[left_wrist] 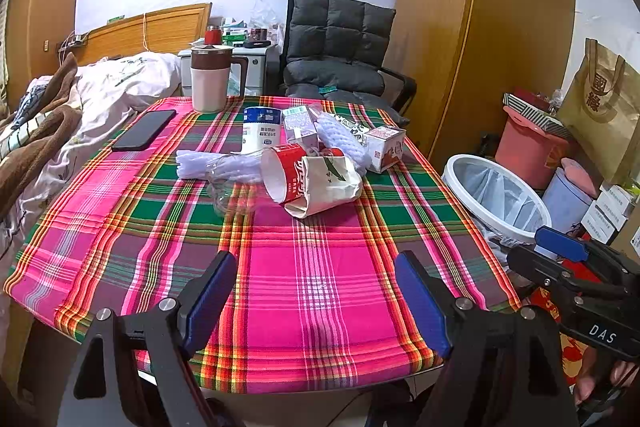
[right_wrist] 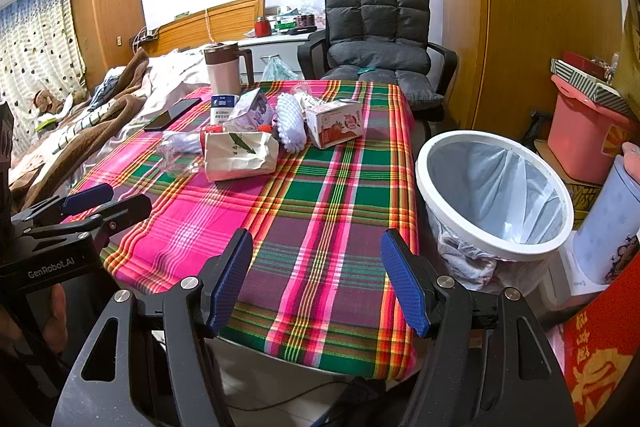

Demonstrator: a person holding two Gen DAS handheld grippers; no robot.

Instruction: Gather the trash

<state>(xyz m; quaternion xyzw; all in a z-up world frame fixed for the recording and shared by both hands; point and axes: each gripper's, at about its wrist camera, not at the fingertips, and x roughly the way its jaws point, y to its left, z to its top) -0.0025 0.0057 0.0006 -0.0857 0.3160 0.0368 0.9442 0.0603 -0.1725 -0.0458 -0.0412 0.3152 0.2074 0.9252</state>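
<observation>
While both grippers, left gripper (left_wrist: 316,301) & right gripper (right_wrist: 316,281), hang wide open w/ nothing held, we see the trash pile's crumpled white paper bag (right_wrist: 240,155) ahead on the plaid-clothed counter (right_wrist: 320,211), nearer our left; white lined bin (right_wrist: 496,195) sits right.

- Trash pile (left_wrist: 304,163): on the table (left_wrist: 320,307), toward the far edge, centred.
- Phone (left_wrist: 144,129): near the far left corner, left of the pile.
- Jug (left_wrist: 210,79): at the far edge, behind the phone (upright).
- Bin (right_wrist: 494,195): on the floor beside the table's right edge.
- Chair (right_wrist: 376,39): behind the far edge.
</observation>
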